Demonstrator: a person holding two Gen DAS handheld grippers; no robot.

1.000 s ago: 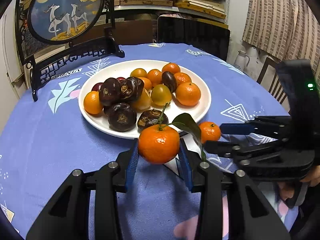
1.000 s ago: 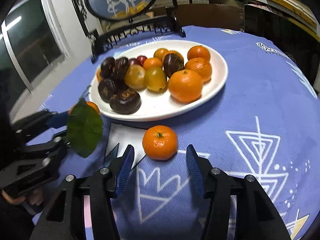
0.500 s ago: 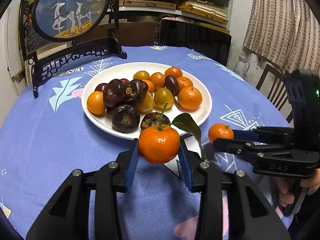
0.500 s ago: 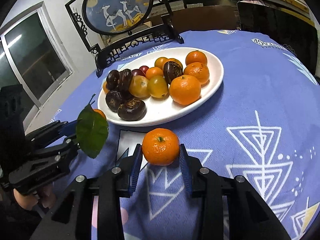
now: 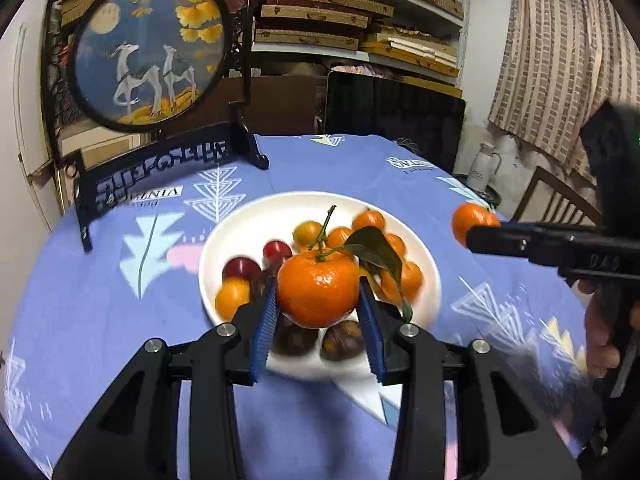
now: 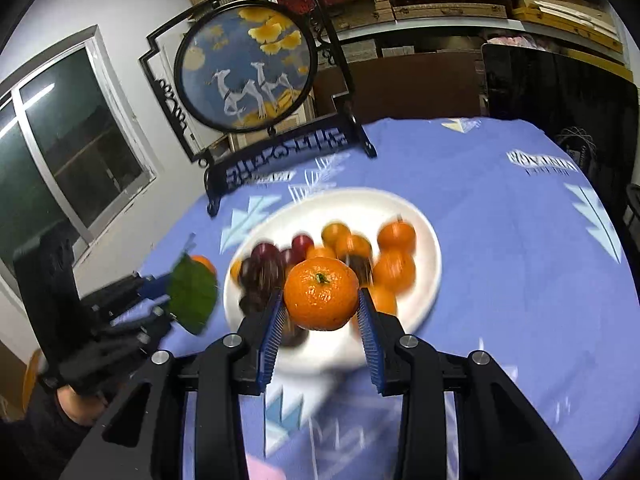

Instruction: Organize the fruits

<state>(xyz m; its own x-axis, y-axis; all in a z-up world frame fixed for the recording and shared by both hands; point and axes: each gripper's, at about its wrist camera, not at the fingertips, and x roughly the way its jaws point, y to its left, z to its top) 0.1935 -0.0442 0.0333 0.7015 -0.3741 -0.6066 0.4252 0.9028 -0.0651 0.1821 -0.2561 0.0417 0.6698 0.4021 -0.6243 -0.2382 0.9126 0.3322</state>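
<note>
Two grippers up, both loaded. Round surface (image 5: pixel 100 320) under a blue cloth (image 6: pixel 520 240) with white triangle and tree prints; a printed logo near the far edge is too blurred to read for certain. Round deer picture (image 5: pixel 150 52) in a black carved stand (image 6: pixel 280 152) sits at the back of the surface. White plate (image 5: pixel 248 224) mid-surface carries small oranges, yellowish fruit, red and dark brown ones; motion blur, can't count them.

Left gripper (image 5: pixel 318 312): blue fingers (image 5: pixel 266 320) clamped on an orange with stem and leaf (image 5: pixel 318 292), held in the air in front of the plate's near side. Right gripper (image 6: pixel 322 316): fingers clamped on a plain orange (image 6: pixel 321 296), also lifted, plate behind it. From the left camera the right gripper shows side-on at the right edge, its orange visible at the tip, with "DAS" embossed on the body. From the right camera the left gripper shows at lower left, mostly its green leaf (image 6: pixel 192 296).
</note>
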